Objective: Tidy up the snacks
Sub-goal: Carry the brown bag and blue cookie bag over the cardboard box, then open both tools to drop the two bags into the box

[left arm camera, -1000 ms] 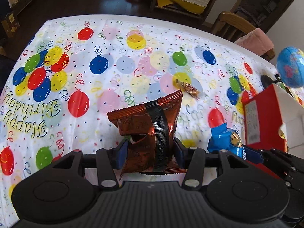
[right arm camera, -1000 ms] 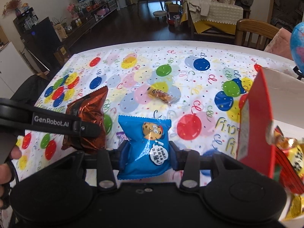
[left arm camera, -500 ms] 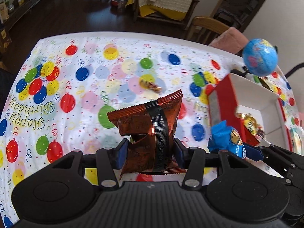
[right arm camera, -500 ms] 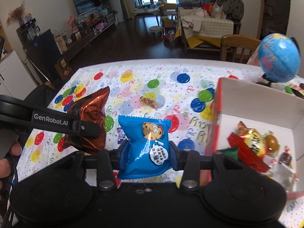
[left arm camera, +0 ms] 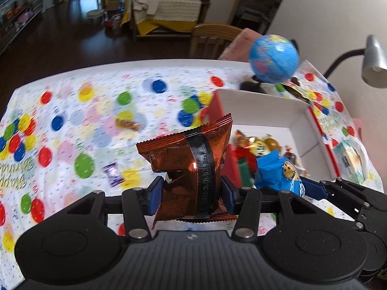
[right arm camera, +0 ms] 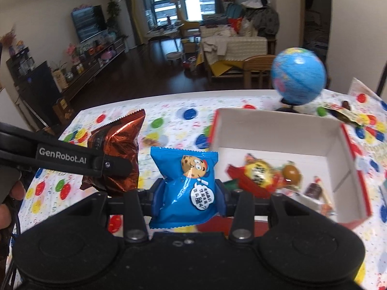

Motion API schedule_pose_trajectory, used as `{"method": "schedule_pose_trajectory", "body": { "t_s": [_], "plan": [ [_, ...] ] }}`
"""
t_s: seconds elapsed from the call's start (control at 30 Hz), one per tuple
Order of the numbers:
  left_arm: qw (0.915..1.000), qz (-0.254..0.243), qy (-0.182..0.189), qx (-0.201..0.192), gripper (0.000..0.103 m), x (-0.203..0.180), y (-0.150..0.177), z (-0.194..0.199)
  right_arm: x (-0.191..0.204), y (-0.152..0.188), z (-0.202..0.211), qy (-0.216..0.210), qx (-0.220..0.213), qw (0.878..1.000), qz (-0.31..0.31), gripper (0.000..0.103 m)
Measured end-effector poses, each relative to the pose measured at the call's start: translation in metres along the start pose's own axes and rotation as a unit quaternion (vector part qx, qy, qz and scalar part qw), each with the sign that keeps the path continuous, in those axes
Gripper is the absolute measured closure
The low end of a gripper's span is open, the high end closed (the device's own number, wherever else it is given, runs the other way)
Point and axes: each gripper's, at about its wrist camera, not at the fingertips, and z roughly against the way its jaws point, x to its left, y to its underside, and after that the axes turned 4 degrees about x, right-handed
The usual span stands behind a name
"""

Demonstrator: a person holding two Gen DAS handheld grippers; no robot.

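From the left wrist, the left gripper clamps a brown packet beside the red box, while from the right wrist, the right gripper pinches a blue packet near that box's left wall.

Globe stands behind the box; snacks lie in it.

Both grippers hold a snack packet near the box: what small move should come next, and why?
Probably carry both on over the white-lined box before letting go. The right gripper pinches the blue cookie packet and the left gripper the brown Oreo packet, each short of its opening.
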Motion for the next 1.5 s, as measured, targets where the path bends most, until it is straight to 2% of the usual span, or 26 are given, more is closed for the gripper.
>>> {"method": "schedule_pose_trajectory", "body": {
  "t_s": [0.47, 0.67, 1.1, 1.5],
  "plan": [
    [0.9987, -0.047, 0.018, 0.007, 0.054, -0.092, -0.026, -0.035, -0.095, 0.006, 0.011, 0.066, -0.012, 0.997, -0.040, 0.061],
    [0.9983, -0.053, 0.006, 0.021, 0.054, -0.116, -0.034, -0.064, -0.135, 0.006, -0.001, 0.089, 0.002, 0.995, -0.051, 0.061],
    [0.9954, -0.052, -0.036, 0.072, 0.054, -0.130, -0.035, -0.136, -0.171, 0.011, -0.047, 0.101, 0.052, 0.993, -0.044, 0.061],
    [0.9926, -0.061, -0.052, 0.091, 0.053, -0.134, -0.029, -0.160, -0.177, 0.015, -0.063, 0.093, 0.067, 0.993, -0.037, 0.059]
  ]
}}
